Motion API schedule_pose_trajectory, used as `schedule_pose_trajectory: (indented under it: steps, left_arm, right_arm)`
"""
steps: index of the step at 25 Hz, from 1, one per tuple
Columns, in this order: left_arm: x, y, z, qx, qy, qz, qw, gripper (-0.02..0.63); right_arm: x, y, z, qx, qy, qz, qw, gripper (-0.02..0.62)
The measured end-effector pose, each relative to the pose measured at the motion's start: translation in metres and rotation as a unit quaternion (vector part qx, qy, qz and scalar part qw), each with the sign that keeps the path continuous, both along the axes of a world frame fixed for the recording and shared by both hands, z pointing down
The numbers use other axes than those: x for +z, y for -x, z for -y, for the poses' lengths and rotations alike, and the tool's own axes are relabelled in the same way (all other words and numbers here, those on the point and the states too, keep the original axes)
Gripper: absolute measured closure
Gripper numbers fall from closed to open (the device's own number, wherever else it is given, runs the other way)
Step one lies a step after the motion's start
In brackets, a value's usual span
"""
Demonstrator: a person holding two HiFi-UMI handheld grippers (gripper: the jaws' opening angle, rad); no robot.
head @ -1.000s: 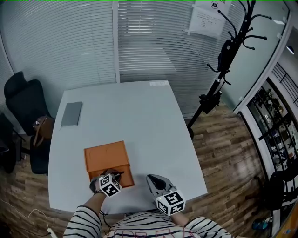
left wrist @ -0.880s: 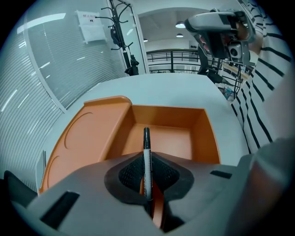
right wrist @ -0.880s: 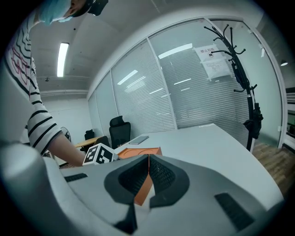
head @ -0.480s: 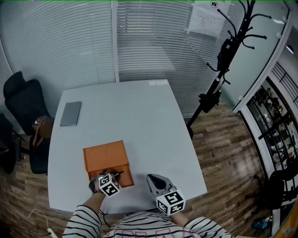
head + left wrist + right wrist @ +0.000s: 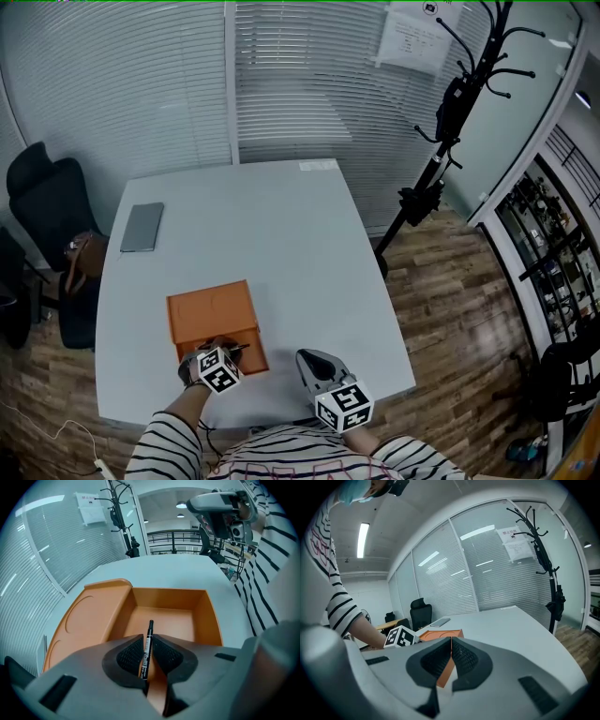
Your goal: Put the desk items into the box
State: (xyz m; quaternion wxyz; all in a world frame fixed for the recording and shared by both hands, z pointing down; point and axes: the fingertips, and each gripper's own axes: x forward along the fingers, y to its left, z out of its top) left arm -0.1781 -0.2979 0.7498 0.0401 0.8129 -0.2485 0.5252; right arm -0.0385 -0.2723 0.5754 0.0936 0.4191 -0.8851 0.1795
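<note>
The box [image 5: 211,314] has a smooth, matt orange surface, either card or moulded plastic; I cannot tell which. The pen [image 5: 149,634] is glossy black plastic with a pale label. The left gripper [image 5: 148,641] is matt grey plastic, and its pads [image 5: 129,656] are dark and finely ribbed. The table [image 5: 281,225] is smooth and pale with a faint sheen. The floor [image 5: 450,281] is wood plank.

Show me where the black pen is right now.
In the left gripper view, the black pen is clamped in the left tool, its tip over the open compartment of the orange box.
</note>
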Motion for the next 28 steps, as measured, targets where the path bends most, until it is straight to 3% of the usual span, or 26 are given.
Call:
schedule_pose_trajectory:
  steps: [9,15,22,28]
  left_arm:
    - [-0.015,-0.001,0.000,-0.008,-0.022,-0.010,0.9997,0.561]
    - [-0.040,0.001,-0.001,-0.042,-0.049,-0.045,0.9969,0.561]
    - [-0.077,0.009,-0.005,-0.083,-0.097,-0.101,0.9866,0.563]
    - [-0.108,0.025,-0.017,-0.133,-0.132,-0.155,0.9699,0.574]
  right_arm:
    - [-0.002,-0.002,-0.007,-0.003,-0.004,0.003,1.000,0.571]
    - [-0.005,0.001,-0.013,-0.007,-0.006,0.005,1.000,0.571]
    - [-0.005,0.012,-0.027,-0.008,-0.009,0.007,1.000,0.571]
    - [-0.005,0.017,-0.045,-0.002,-0.008,0.007,1.000,0.571]
